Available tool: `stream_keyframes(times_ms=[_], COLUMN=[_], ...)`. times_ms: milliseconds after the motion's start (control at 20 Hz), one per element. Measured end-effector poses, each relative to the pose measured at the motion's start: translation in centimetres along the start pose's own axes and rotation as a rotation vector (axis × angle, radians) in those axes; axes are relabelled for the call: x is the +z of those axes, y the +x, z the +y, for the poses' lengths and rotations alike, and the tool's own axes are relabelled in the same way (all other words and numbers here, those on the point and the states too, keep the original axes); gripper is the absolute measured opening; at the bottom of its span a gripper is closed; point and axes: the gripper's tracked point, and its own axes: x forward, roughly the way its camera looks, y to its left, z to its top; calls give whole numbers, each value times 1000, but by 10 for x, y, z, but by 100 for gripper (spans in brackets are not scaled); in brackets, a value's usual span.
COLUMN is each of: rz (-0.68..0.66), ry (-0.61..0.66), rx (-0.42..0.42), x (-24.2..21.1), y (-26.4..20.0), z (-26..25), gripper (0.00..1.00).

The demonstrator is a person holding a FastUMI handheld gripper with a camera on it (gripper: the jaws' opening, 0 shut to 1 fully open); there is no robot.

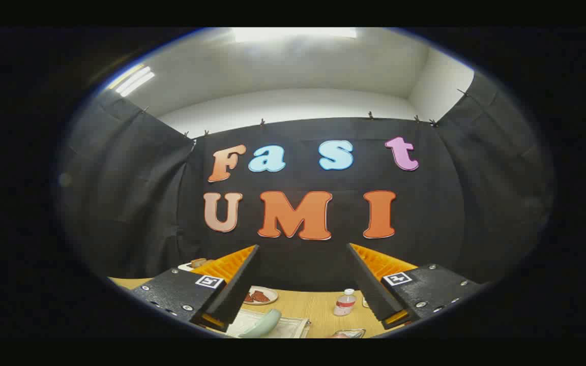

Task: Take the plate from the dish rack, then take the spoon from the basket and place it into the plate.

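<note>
- Gripper view: we see the gripper [303, 249] held high and level, its two fingers [237, 284] spread wide apart with nothing between them, pointing at the booth's black wall more than at the wooden table [318, 305]
- Between the fingers, low on the table, stand a small plastic bottle [345, 302] and, toward the far edge, a small dish [261, 295] holding something reddish; we cannot tell whether this is the task's plate
- Just under the left finger lies a pale green, rounded handle-like thing [267, 325] on a light mat [283, 325]; it may be the spoon, but we cannot be sure
- The dish rack and basket cannot be made out here
- The risk, as we judge it: with the gripper aimed this high, a descent would be half blind, so the fingers could knock the bottle over or close on the wrong thing
</note>
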Motion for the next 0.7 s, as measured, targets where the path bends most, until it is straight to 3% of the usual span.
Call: stream_keyframes(times_ms=[700], rz=[-16], ry=[14], rx=[94], x=[5], y=[4], z=[35], gripper=[98])
